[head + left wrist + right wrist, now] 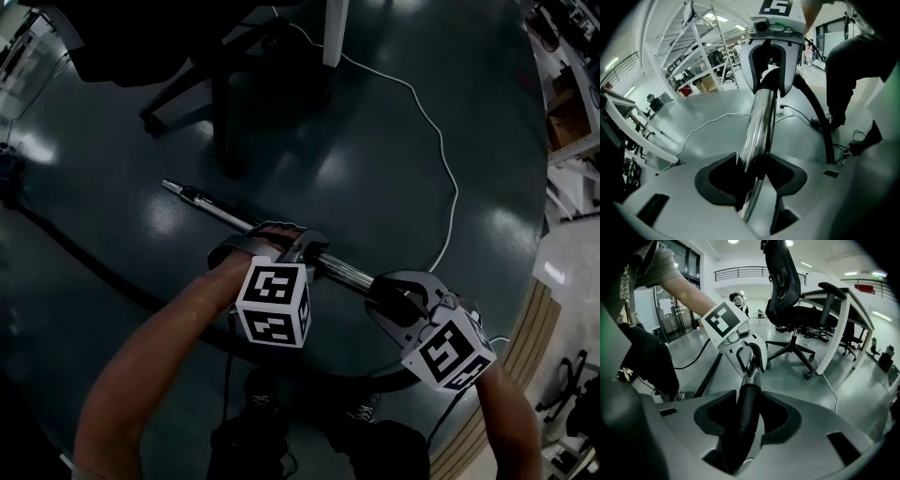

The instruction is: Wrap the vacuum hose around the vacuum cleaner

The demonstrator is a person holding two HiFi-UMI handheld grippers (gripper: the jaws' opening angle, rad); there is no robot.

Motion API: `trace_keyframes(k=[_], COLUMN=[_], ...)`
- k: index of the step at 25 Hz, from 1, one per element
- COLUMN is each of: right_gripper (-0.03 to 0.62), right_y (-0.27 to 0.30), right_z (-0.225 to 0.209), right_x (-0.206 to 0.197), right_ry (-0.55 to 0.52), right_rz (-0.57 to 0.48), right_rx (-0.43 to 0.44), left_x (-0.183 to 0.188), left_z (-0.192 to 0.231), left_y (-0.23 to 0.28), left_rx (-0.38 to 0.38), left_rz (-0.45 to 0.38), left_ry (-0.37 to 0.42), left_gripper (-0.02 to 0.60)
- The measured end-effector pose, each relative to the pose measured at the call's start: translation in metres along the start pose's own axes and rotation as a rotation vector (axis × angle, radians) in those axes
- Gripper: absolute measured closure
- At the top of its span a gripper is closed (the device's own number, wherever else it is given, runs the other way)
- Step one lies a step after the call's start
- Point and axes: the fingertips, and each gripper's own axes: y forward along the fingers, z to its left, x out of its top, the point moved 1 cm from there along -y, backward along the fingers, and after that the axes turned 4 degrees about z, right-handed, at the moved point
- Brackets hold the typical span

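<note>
The left gripper (286, 242), at frame centre, is clamped on the chrome wand (216, 211). The right gripper (392, 292), lower right, grips the wand's black cuff (746, 411). The wand's long axis runs from there towards the upper left. The black hose (819, 115) trails on the floor (394, 159); the vacuum cleaner's body isn't in view.

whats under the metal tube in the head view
Under the metal tube lies dark floor, with a black hose crossing nearer the person. Where the left gripper and right gripper surround the tube, they cover what is below.
</note>
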Motion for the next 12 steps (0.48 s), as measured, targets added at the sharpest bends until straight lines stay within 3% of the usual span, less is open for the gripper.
trace_keyframes(k=[6, 12], right_gripper=[0.431, 0.433], right_y=[-0.035, -0.085], right_z=[0.054, 0.100], right_x=[0.032, 0.082], right_ry=[0.076, 0.068], right_rz=[-0.019, -0.036], right_rx=[0.182, 0.224], left_x=[-0.001, 0.007], left_z=[-0.050, -0.079], left_y=[-0.054, -0.140], left_rx=[-0.144, -0.136], left_rz=[0.101, 0.143], left_ry=[-0.040, -0.054], left_gripper=[0.387, 0.390])
